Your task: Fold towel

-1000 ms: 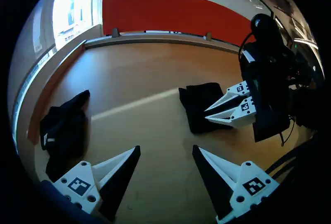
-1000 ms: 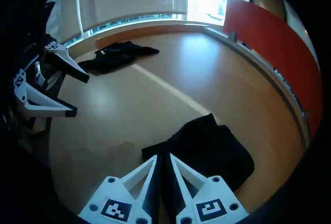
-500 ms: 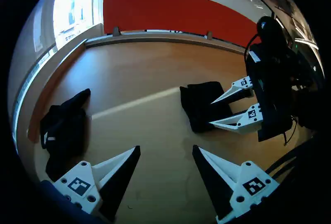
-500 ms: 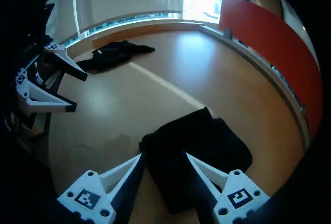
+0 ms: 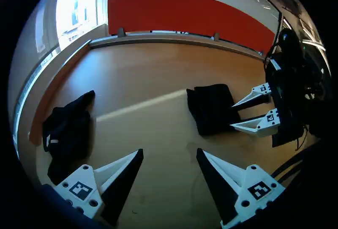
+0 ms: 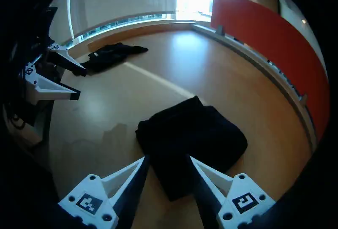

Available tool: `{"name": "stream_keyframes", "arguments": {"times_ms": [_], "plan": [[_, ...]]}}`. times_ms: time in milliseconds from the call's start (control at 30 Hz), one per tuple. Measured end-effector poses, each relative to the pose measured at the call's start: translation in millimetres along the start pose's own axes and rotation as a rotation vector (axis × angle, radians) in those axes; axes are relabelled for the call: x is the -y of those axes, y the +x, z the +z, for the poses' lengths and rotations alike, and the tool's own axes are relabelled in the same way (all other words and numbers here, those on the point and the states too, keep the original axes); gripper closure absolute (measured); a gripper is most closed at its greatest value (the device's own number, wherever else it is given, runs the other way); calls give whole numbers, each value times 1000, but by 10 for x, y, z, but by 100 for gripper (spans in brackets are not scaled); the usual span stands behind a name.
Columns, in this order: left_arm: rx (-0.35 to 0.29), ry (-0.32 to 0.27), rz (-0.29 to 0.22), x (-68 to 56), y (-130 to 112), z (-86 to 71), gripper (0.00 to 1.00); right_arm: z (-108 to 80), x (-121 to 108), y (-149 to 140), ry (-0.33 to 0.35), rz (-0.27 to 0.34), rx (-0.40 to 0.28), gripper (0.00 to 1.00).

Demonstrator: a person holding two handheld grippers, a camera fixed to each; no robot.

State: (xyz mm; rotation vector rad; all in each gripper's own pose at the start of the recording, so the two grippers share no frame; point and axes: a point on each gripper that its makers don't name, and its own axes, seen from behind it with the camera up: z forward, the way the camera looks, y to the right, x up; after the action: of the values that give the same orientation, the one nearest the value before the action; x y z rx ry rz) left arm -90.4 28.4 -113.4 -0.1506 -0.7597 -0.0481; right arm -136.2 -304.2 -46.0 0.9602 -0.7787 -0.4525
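Observation:
A folded black towel point(image 6: 192, 138) lies flat on the wooden table point(image 6: 203, 72); in the left gripper view the towel point(image 5: 211, 107) sits right of centre. My right gripper point(image 6: 167, 164) is open, its fingertips at the towel's near edge with nothing gripped; farther off it appears as the right gripper point(image 5: 237, 113), open beside the towel. My left gripper point(image 5: 170, 156) is open over bare wood, well short of the towel, and it appears as the left gripper point(image 6: 80, 83) at the left of the right gripper view.
A crumpled black cloth point(image 5: 67, 129) lies near the table's left edge, also seen as the cloth point(image 6: 110, 55) far off. A red divider panel point(image 5: 186, 15) stands along the table's far edge. Windows run beyond the raised wooden rim point(image 5: 59, 74).
My right gripper was shut on the towel's edge a second ago; it opened, let go and drew back from the towel. The left gripper stayed put.

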Motion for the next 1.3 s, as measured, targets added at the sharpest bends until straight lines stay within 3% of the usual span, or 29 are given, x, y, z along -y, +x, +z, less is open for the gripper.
{"name": "stream_keyframes", "arguments": {"times_ms": [400, 1033, 1100, 1300], "plan": [[-3, -5, 3, -52, 47, 25, 7, -160, -120, -280, -46, 51, 14, 36], [3, -9, 3, -88, 34, 66, 7, -109, -109, -607, -79, 97, 52, 37], [4, -10, 5, -97, 34, 73, 7, -99, -110, -623, -81, 103, 53, 41], [3, -13, 5, -112, 35, 83, 7, -76, -116, -656, -87, 121, 56, 69]]}}
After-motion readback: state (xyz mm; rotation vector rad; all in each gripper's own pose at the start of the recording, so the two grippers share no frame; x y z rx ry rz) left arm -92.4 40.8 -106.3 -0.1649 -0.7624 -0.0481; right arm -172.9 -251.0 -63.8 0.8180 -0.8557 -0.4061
